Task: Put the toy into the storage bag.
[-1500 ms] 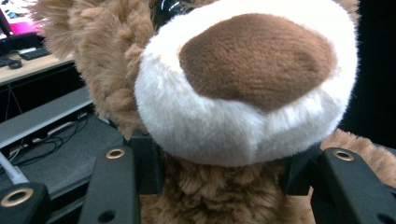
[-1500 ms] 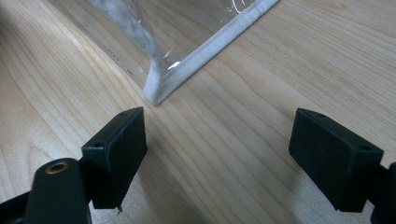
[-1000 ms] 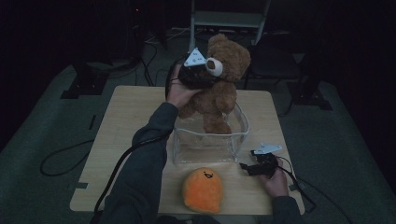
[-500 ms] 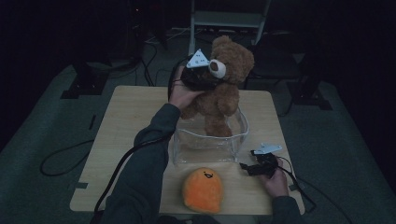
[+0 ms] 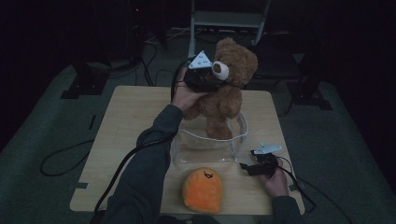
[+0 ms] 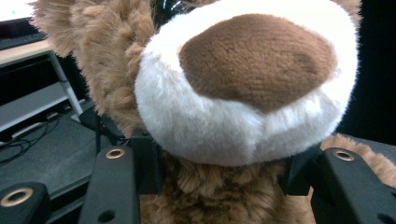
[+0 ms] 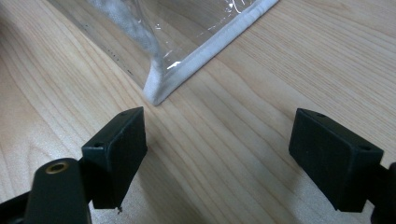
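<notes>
Worktop (image 5: 130,121): clear plastic bin (image 5: 236,140) at centre. Teddy bear (image 5: 224,100) is clamped at the neck in the left tongs (image 5: 205,79), upright, feet just inside the bin's rim. Orange plush (image 5: 202,189) lies on the worktop beside the right tongs (image 5: 256,167), which rest wide open and empty near the bin's corner (image 7: 161,91). Judged step: moving the bear between bin and worktop. Next move needs a steady vertical path clear of the rim.

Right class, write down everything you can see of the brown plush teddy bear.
The brown plush teddy bear has shaggy fur, a cream muzzle with a darker brown nose patch, and rounded ears. It hangs upright, gripped at the neck under the muzzle by the left tongs. Its feet dip into the clear plastic bin on the pale wooden table.
</notes>
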The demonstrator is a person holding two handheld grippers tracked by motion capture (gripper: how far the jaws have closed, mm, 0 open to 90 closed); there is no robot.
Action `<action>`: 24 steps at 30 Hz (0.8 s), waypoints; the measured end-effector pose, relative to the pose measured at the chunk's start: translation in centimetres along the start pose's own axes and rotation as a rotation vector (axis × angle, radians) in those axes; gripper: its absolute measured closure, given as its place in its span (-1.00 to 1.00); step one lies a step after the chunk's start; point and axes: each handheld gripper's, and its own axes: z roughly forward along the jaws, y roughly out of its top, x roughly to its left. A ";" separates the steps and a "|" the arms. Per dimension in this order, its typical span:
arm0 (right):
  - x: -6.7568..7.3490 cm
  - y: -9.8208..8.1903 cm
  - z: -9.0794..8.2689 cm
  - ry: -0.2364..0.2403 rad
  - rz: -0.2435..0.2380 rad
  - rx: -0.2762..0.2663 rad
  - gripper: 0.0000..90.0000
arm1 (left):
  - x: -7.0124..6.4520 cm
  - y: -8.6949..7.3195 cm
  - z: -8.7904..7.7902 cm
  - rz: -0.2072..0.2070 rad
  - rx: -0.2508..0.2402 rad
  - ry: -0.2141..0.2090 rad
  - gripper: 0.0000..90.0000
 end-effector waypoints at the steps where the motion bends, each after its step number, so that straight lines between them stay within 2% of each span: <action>1: 0.0 0.0 0.0 0.000 0.000 0.000 -0.59 | 0.0 0.0 0.0 0.002 0.000 -0.003 0.02; 24: 0.0 0.0 0.0 0.000 -0.001 0.000 -0.59 | -1.3 -0.3 1.4 0.027 0.029 -0.041 -0.01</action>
